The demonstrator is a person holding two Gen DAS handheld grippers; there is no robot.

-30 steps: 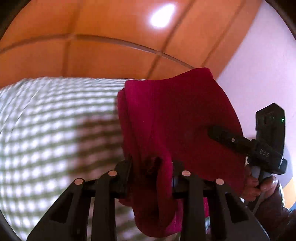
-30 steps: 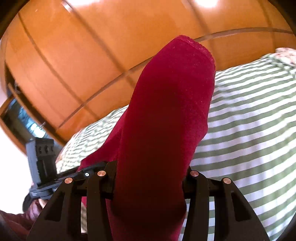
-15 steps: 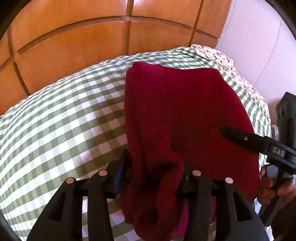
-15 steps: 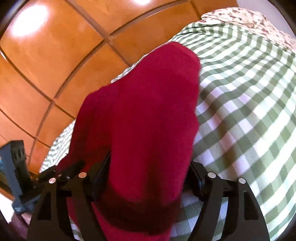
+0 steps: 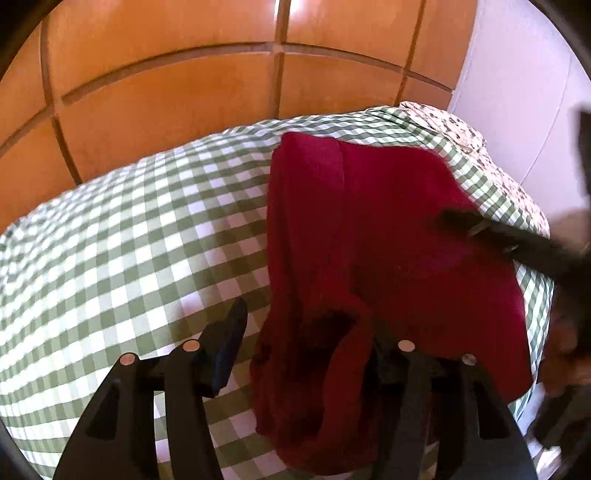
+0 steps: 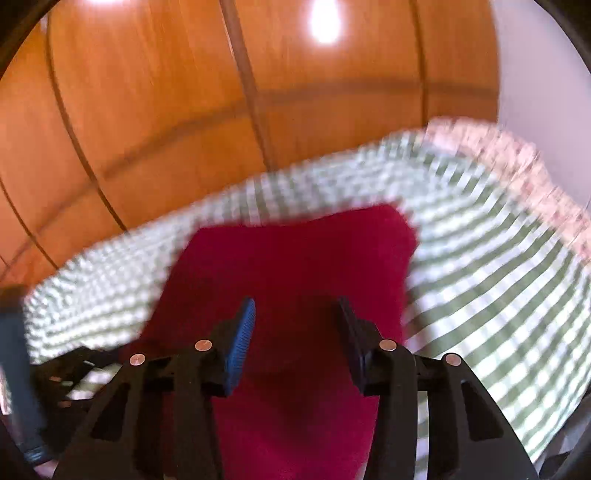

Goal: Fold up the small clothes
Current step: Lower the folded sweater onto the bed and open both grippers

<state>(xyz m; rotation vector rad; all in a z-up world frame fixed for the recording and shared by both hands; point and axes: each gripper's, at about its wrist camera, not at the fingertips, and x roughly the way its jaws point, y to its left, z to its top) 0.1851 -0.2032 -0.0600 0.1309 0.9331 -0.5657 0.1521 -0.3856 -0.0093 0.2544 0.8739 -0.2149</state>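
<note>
The red garment (image 5: 369, 236) lies on the checked bed (image 5: 147, 229), long axis running from frame bottom up toward the top. The left tool (image 5: 306, 354) has been opening; its left pad stands clear of the bunched hem. The right tool (image 6: 295, 332) has been closing, its pads apart over the cloth, gripping nothing.

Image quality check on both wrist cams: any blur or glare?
Left wrist: mostly sharp, red garment and checked sheet crisp; right gripper smeared at the edge. Right wrist: heavy motion blur across sheet and garment, a glare spot on the wooden panelling.
</note>
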